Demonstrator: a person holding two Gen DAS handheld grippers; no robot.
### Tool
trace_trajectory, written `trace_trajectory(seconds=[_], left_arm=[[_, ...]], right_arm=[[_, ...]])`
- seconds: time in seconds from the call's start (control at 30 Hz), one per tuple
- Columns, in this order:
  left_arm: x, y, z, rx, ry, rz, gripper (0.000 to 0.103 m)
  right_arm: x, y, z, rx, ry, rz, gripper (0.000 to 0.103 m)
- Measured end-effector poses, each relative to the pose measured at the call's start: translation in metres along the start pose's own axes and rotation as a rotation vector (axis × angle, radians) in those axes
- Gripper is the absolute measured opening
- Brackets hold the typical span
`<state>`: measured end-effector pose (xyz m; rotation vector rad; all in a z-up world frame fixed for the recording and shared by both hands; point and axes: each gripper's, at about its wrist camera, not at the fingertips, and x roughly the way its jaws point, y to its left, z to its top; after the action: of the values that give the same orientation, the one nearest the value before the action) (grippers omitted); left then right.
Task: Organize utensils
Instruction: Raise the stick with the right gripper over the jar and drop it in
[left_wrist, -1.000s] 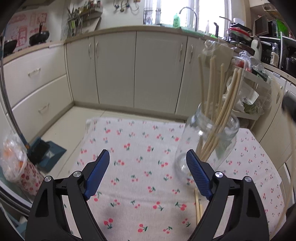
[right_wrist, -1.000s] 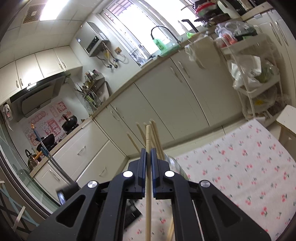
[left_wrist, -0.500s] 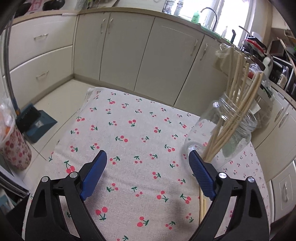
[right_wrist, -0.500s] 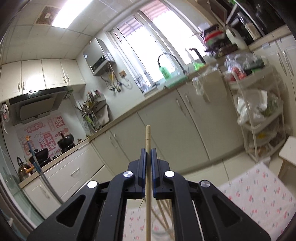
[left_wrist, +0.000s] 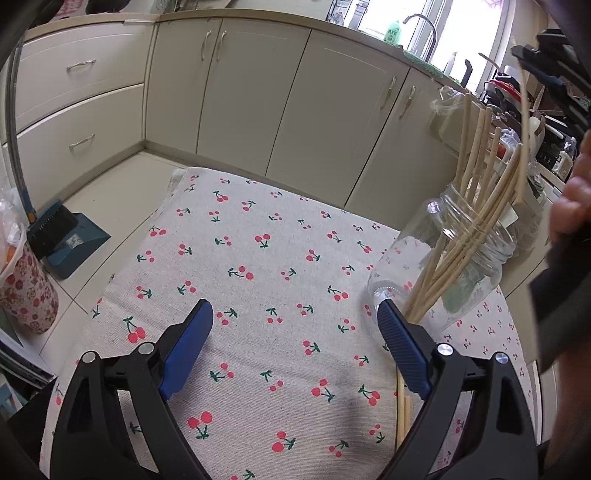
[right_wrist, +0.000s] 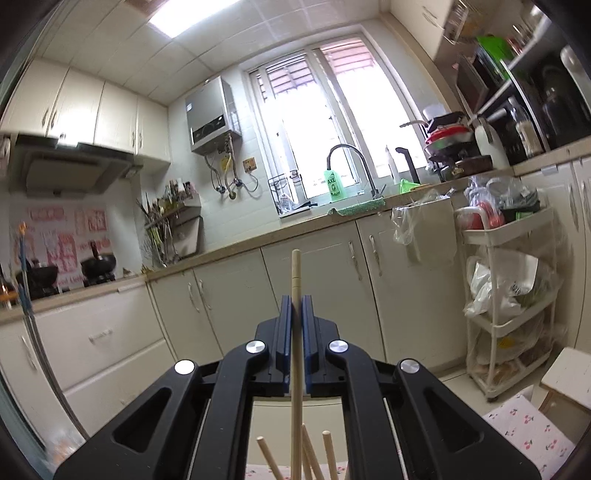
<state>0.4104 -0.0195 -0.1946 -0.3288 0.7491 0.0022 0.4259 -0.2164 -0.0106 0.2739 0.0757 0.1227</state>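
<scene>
A clear glass jar (left_wrist: 458, 258) stands at the right of the cherry-print tablecloth (left_wrist: 258, 258) and holds several wooden chopsticks (left_wrist: 476, 184). My left gripper (left_wrist: 295, 332) is open and empty, low over the cloth, its right finger beside the jar's base. Two more chopsticks (left_wrist: 402, 417) lie on the cloth under that finger. My right gripper (right_wrist: 295, 314) is shut on one upright chopstick (right_wrist: 295, 362), held above the jar; the tips of the jar's chopsticks (right_wrist: 306, 458) show below it. In the left wrist view the right gripper (left_wrist: 554, 74) shows at the top right.
Cream kitchen cabinets (left_wrist: 295, 110) run behind the table. A dustpan and brush (left_wrist: 62, 236) and a floral bin (left_wrist: 26, 291) stand on the floor to the left. A white trolley rack (right_wrist: 509, 295) with bags stands at the right, and a white stool (right_wrist: 569, 376) beside the table.
My right gripper has risen and tilted level with the chopstick, so the jar now lies below it. My left gripper has drawn back and looks down more steeply at the cloth.
</scene>
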Motion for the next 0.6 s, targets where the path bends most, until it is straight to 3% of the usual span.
trace_trajectory(seconds=[0.6], left_arm=[[0.006, -0.001, 0.000, -0.012, 0.021, 0.004, 0.087]], right_arm=[[-0.010, -0.004, -0.043, -0.124, 0.074, -0.019, 0.006]])
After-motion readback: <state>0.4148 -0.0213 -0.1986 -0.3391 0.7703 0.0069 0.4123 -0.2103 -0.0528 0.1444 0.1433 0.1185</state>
